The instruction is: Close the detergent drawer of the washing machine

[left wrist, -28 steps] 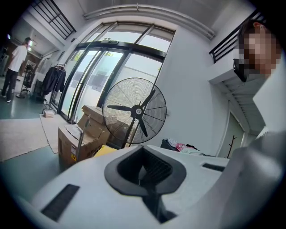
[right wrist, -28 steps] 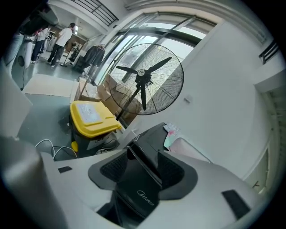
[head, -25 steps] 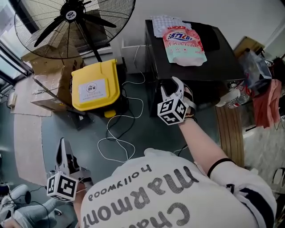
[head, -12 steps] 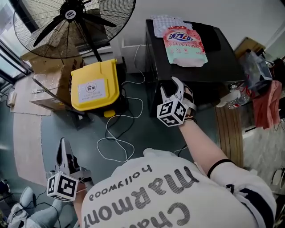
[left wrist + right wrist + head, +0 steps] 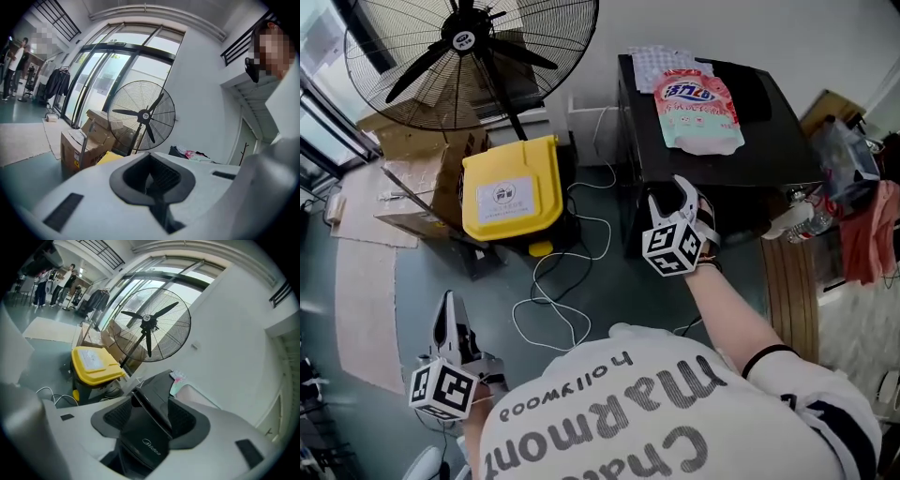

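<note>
Two grippers are held over the grey floor (image 5: 412,272) strewn with white cable (image 5: 546,302): the left gripper (image 5: 443,302) is clenched together, and the jaws of the right gripper (image 5: 668,192), just spread, are released around the front edge of the black washing machine (image 5: 769,150).

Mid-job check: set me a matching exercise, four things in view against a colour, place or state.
Things:
1 fan
2 bin
3 detergent bag
4 left gripper

Descriptions:
A lies on top of the washing machine
B yellow
C black blades in a wire cage
D jaws together, nothing between them

Pairs: 1-C, 2-B, 3-A, 4-D
</note>
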`<control>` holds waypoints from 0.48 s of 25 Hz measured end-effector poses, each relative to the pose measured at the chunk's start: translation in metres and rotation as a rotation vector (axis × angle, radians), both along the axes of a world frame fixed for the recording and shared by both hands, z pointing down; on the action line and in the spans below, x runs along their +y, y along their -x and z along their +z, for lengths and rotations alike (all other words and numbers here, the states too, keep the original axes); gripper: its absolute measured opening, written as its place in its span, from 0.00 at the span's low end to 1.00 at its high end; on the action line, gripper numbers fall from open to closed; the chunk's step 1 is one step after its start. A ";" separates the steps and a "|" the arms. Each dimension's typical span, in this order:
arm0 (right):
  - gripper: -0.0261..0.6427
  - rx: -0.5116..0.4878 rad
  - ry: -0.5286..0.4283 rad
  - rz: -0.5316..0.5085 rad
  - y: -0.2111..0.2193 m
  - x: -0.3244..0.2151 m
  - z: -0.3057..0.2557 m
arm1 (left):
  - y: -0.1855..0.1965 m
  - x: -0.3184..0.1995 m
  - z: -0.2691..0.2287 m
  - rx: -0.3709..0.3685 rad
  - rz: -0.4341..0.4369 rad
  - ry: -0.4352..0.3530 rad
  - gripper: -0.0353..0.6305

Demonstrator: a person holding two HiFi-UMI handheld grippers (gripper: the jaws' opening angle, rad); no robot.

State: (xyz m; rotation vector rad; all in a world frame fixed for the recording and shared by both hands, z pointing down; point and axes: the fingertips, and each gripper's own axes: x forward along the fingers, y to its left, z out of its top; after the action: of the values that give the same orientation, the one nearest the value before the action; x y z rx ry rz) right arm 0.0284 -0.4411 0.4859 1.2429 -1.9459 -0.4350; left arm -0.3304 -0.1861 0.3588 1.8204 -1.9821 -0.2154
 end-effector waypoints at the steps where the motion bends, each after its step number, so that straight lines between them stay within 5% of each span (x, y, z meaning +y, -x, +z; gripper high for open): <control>1: 0.43 -0.018 0.012 0.011 -0.002 0.002 0.000 | -0.001 0.000 0.000 0.001 0.004 0.000 0.06; 12: 0.41 -0.619 0.314 0.245 0.005 0.076 0.007 | 0.000 0.011 -0.003 0.017 0.089 -0.006 0.06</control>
State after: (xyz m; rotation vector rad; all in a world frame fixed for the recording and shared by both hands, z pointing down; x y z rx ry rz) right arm 0.0236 -0.3655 0.4930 1.4881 -2.2005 0.4185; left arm -0.3299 -0.1751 0.3563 1.8991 -1.8862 -0.2088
